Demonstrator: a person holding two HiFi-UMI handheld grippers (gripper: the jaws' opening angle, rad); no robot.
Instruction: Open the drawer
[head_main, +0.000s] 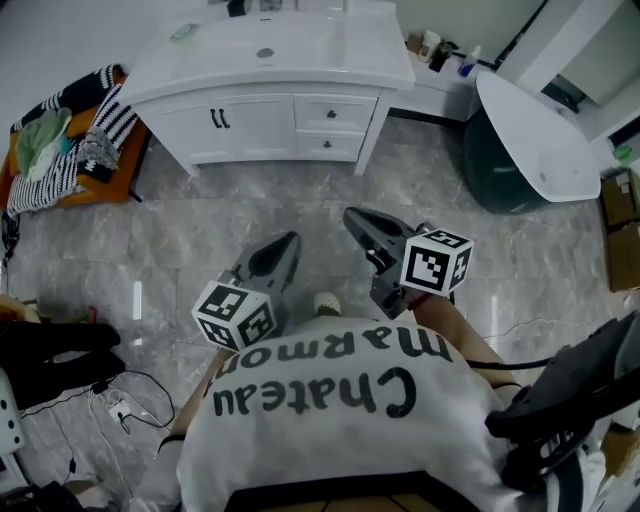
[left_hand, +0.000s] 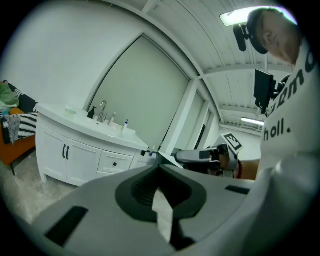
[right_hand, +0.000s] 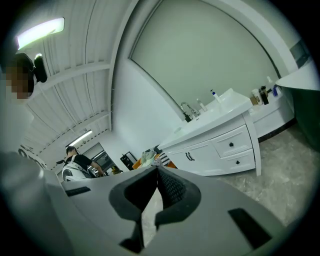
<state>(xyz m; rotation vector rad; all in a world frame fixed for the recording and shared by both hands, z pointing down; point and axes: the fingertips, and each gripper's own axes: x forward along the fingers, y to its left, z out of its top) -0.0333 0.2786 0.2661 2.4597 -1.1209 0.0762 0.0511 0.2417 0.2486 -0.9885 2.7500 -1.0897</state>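
Vanity cabinet (head_main: 262, 62) ahead, two drawers (head_main: 334, 127) stacked in its right part, clothes-heaped chair (head_main: 90, 188) just left of it, bathtub (head_main: 530, 140) to its right.

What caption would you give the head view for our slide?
Shut and empty, the left gripper and right gripper point toward a white vanity whose drawers are closed.

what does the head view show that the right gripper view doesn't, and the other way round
Only the head view: the left gripper and cables on the floor at lower left. Only the right gripper view: a second person in the background and a lit ceiling light. Both: the white vanity with its two drawers closed, and the right gripper, its jaws together with nothing between them.
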